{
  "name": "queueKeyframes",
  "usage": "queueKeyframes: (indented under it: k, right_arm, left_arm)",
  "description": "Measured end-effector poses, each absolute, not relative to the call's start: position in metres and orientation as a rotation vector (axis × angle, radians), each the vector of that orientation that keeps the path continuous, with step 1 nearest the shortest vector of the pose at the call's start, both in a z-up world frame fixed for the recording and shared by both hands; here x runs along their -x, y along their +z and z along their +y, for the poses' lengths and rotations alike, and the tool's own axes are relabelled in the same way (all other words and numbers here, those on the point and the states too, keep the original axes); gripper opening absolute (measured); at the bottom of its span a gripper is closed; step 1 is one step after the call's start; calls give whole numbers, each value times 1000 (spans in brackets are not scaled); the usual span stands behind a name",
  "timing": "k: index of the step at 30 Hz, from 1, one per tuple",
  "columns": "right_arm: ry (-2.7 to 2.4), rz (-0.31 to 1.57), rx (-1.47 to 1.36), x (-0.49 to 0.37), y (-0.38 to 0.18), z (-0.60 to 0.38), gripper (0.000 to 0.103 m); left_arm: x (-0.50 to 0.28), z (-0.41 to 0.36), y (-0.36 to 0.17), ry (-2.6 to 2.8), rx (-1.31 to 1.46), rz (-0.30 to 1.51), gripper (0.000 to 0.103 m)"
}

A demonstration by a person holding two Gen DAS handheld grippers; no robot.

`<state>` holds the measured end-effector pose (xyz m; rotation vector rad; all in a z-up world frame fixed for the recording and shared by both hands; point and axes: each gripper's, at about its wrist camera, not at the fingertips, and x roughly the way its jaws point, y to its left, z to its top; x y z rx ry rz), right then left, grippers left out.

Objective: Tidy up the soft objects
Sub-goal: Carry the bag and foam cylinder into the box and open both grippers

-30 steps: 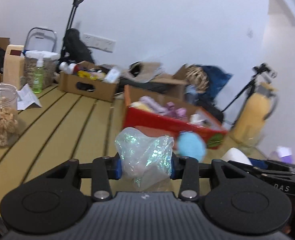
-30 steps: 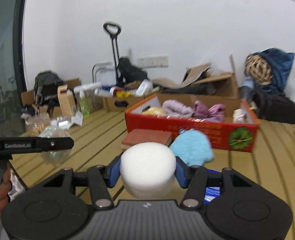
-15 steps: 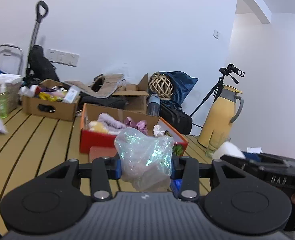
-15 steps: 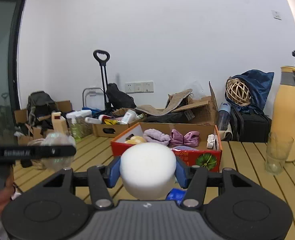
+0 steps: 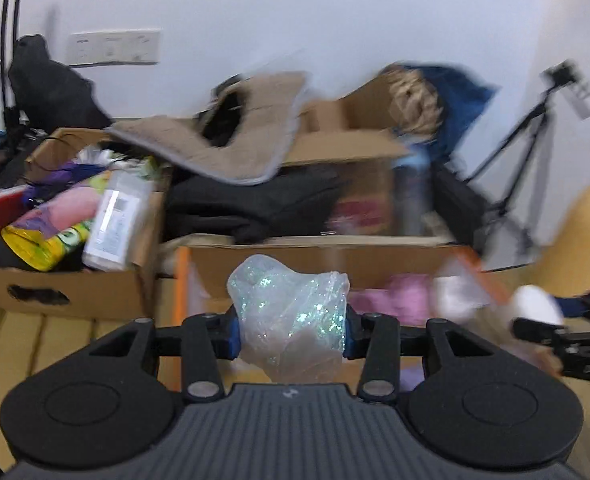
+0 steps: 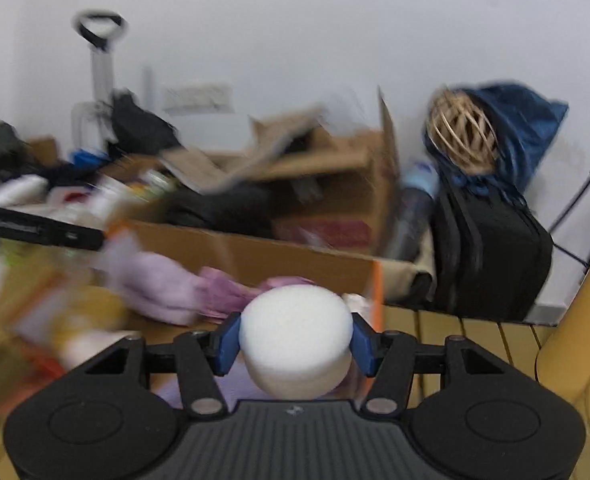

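open-topped box ahead, clutter behind
orange-edged cardboard box gapes upward; pink and purple soft cloths fill its floor, stacked brown cartons wall the rear.

Both views were brought much closer to the orange-edged cardboard box, which filled the lower centre of each frame instead of lying farther off across the table. The pink and purple soft items inside it were enlarged at centre left of the right wrist view. The background clutter was blurred by motion. The yellow jug was pushed to the right edge of the frame.
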<state>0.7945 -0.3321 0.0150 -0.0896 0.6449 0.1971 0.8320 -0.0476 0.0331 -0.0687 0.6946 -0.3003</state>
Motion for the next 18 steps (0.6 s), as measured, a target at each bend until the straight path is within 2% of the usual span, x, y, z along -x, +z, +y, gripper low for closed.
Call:
queueKeyframes:
  k: [5,7,8,9,10,11,13,15,18]
  right_arm:
    - [170,701,182,-835,-19,-324,57]
    - [184,727,186,-841,-27,-318,57]
    - [197,731,167,-844,-31,-317,56]
    - [212,739,132,-846,-33,-319,56]
    - [228,747,91,-847,-33,-322,59]
    - [250,747,40,-847,-31,-327,70]
    - [274,747,-26,-844,-26,-335,76]
    - [241,730,-16,-837,-16,-339,76]
    - [220,704,0,-822,7,-344,77]
  left_arm:
    - [-869,-74,1,-215,-273,742,46]
    - [-881,-76,-2,-258,-230,811,48]
    - [-884,-80,-3,-294,-225,842,57]
    - [-885,-86,-4,-321,-244,870,75]
    - [-885,-90,-6,-336,-271,879,85]
    - [-884,-93,-6,-349,-286,869,93]
    - [-882,-94,-6,-358,-296,869,94]
    - [-880,-89,1,-325,-281,866,98]
    - [-868,-80,21,-301,-235,821,98]
